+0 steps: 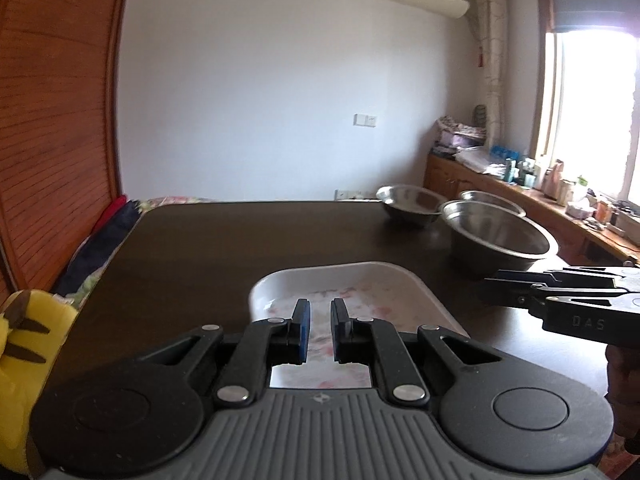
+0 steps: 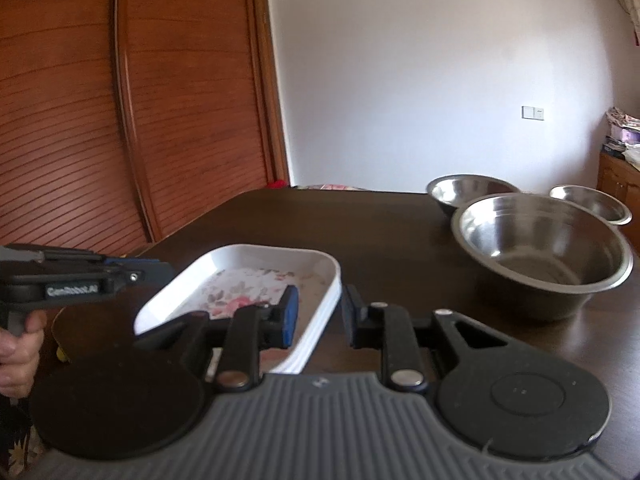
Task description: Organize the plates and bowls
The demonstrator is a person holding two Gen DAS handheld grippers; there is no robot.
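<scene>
My left gripper (image 1: 320, 312) hovered low-centre over the white rectangular floral dish (image 1: 360, 280), jaws parted by a narrow gap, pinching nothing. My right gripper (image 2: 318, 312) straddled that dish's (image 2: 256, 264) right wall, pads apart, rim between them but not clamped. Three smooth steel bowls (image 2: 544, 252) (image 2: 468, 190) (image 2: 592, 202) clustered right of centre on the dark glossy table (image 2: 380, 232).

Dark brown table (image 2: 280, 220). White rectangular dish (image 2: 256, 276), floral print inside, sits on the near part. Three steel bowls on the right side: big bowl (image 2: 540, 248) nearest, two smaller bowls (image 2: 468, 192) (image 2: 592, 204) just behind it.
</scene>
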